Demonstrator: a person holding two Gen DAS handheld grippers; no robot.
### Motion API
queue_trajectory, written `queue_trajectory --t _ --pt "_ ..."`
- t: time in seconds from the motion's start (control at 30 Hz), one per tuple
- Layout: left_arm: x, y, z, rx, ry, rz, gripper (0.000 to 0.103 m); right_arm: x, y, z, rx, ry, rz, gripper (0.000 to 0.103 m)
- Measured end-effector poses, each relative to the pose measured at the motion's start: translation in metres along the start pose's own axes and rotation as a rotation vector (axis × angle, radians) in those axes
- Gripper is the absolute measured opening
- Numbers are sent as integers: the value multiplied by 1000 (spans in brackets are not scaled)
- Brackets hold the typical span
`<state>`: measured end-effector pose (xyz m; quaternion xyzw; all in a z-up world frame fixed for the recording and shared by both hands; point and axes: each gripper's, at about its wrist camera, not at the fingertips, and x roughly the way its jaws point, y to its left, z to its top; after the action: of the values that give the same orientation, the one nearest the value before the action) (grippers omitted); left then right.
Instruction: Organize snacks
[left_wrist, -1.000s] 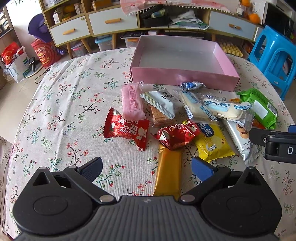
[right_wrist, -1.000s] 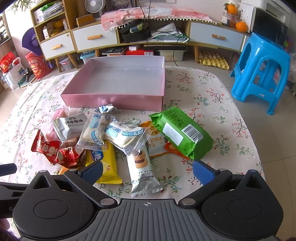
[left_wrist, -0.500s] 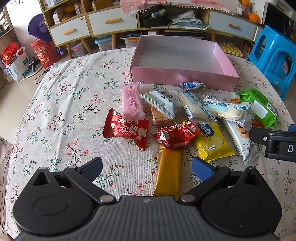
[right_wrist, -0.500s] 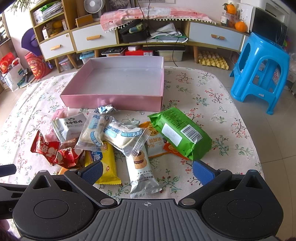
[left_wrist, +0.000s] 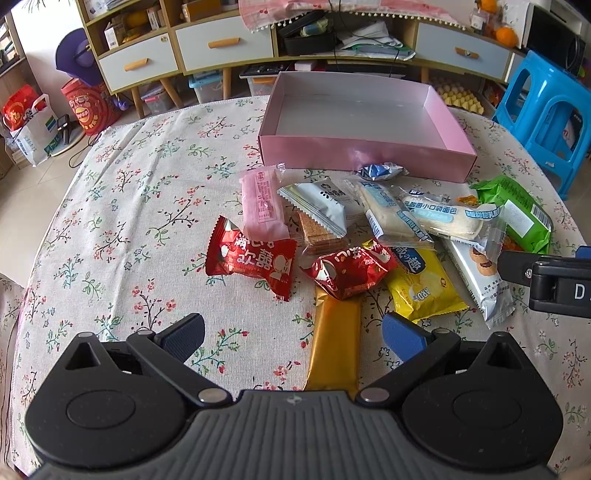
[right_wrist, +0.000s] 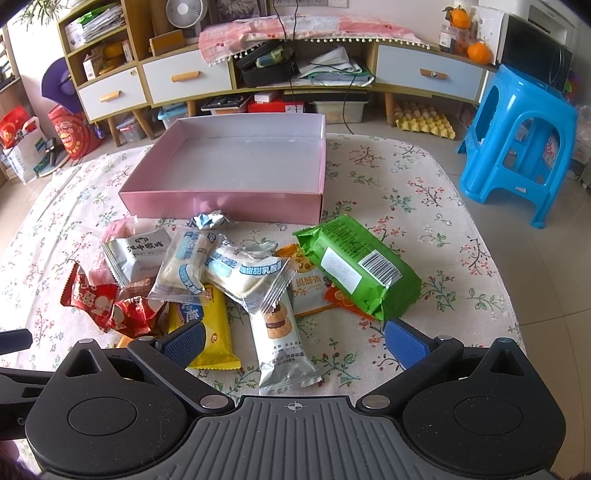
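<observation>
While both pairs of tongs hang spread with nothing between their blue pads, the left gripper (left_wrist: 291, 334) sits over the near part of the floral tablecloth (left_wrist: 122, 206) and the right gripper (right_wrist: 293, 341) over the near right part of the snack heap. A shallow pink cardboard box (left_wrist: 364, 155) lies at the far side, holding nothing, its long axis running left to right. Just near of it the packets lie jumbled and overlapping. A gold foil bar (left_wrist: 336, 343) has its long axis near to far, its far end tucked under a crumpled red wrapper (left_wrist: 349, 271). A silver cookie packet (right_wrist: 279, 332) also runs near to far, while a green plastic biscuit pack (right_wrist: 356, 266) lies diagonally, from far left to near right. A yellow chip sachet (right_wrist: 214, 328) lies beside the silver packet, to its left.
</observation>
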<state>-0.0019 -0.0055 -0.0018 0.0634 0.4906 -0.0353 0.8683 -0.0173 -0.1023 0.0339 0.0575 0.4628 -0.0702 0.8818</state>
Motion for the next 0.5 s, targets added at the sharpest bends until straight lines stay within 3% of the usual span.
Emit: queue_trajectory --t 0.5 --pt "-5 -1 3 -7 -10 -21 103 2 2 4 -2 2 6 103"
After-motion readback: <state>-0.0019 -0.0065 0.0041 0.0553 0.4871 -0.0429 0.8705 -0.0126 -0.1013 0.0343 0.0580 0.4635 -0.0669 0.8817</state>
